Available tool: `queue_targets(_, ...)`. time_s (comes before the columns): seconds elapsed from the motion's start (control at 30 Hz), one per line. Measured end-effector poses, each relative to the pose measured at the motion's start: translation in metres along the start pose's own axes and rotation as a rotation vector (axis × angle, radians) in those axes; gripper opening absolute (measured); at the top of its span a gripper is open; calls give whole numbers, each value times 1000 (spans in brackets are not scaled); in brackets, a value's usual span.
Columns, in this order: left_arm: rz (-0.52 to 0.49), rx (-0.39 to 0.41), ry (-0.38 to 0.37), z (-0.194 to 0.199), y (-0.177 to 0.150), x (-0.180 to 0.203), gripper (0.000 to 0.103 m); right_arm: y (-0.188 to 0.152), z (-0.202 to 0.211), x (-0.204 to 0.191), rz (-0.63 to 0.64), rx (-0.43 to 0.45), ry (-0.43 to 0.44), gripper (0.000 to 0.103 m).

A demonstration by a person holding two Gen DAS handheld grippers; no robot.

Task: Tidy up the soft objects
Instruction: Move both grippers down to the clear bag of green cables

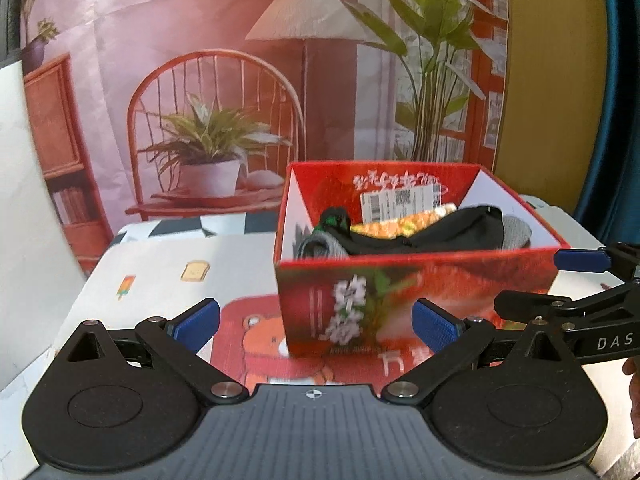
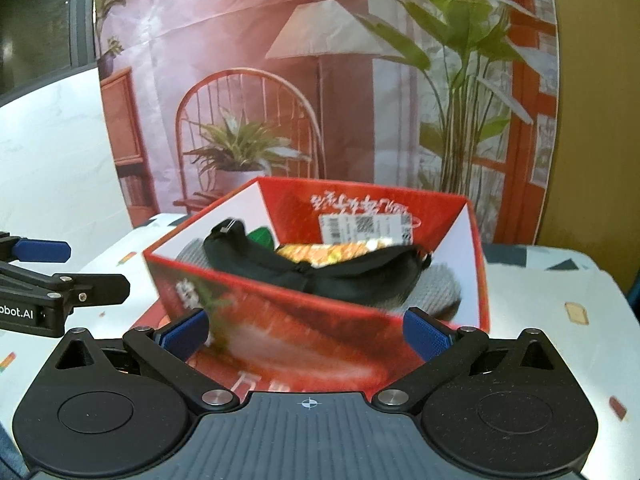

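Note:
A red cardboard box [image 1: 412, 280] stands on the table, also seen in the right wrist view [image 2: 304, 320]. Inside it lie a black fabric pouch [image 1: 432, 232] [image 2: 320, 268], an orange patterned cloth [image 1: 396, 226] [image 2: 328, 252], grey knitted items [image 1: 516, 232] [image 2: 432, 292] and a green and black piece [image 1: 334, 220]. My left gripper [image 1: 316, 326] is open and empty in front of the box. My right gripper [image 2: 306, 332] is open and empty, close to the box's front wall. Each gripper's blue-padded fingers show at the edge of the other's view.
The table [image 1: 160, 276] has a white cloth with small cartoon prints and a red bear mat [image 1: 256, 344] under the box. A printed backdrop [image 1: 240, 80] of a chair, lamp and plants hangs behind. A white panel [image 1: 24, 200] stands at the left.

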State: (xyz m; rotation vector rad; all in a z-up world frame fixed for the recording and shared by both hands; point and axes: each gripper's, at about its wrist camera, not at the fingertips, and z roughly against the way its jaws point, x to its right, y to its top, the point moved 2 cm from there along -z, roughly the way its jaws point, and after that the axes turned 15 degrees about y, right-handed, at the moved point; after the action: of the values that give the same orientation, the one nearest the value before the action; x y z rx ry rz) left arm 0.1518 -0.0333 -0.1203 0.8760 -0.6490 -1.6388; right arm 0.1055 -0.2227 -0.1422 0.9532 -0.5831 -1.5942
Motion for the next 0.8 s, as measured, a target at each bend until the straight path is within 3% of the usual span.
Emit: queue_targets(0.8, 86, -145, -27, -6, -78, -13, 103, -98, 8, -18, -6, -69, -48, 102)
